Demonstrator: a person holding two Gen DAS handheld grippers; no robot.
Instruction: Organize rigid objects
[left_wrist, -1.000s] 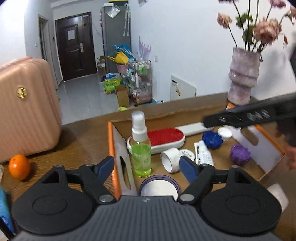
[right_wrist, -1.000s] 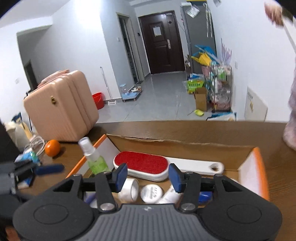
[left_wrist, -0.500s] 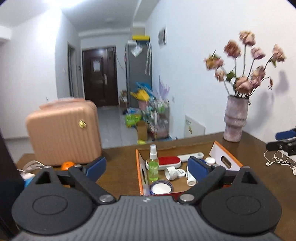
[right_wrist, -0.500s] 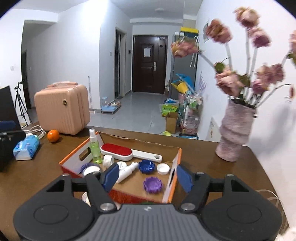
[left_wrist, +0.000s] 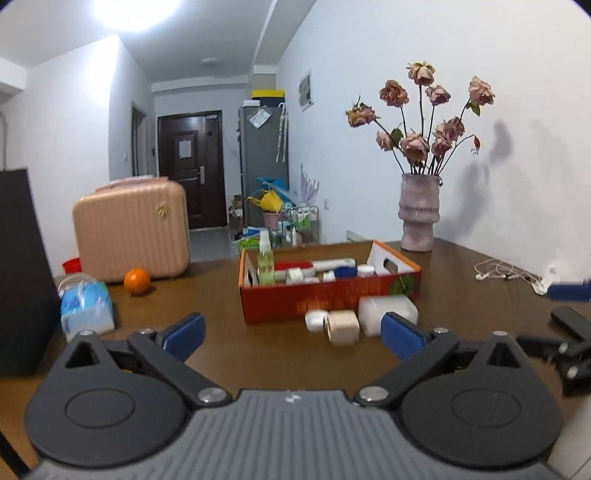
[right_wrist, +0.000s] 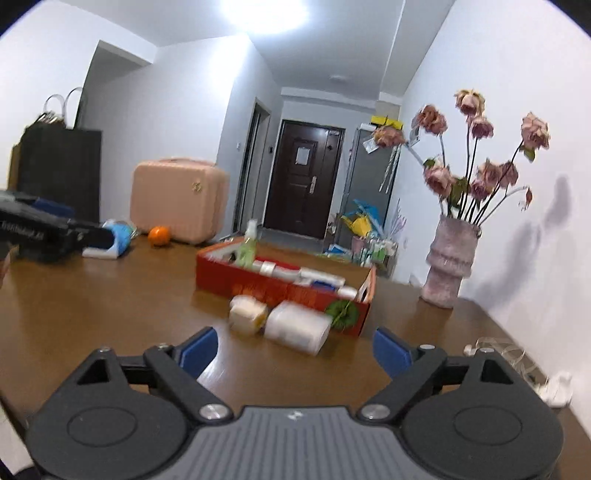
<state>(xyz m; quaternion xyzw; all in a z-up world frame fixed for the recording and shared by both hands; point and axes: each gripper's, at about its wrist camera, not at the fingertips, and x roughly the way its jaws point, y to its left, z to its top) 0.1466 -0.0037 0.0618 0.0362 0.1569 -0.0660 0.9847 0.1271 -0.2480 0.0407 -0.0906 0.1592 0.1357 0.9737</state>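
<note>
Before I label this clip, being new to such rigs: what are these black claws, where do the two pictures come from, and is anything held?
No robot: a person holds a two-finger gripper in each hand, each with a camera looking along its fingers. One picture is from the left gripper, one from the right gripper. Both jaws are opening, with nothing between them. On the table stands a red box of bottles and lids; two jars lie before it. An orange, tissues, a vase and a pink case stand around.
</note>
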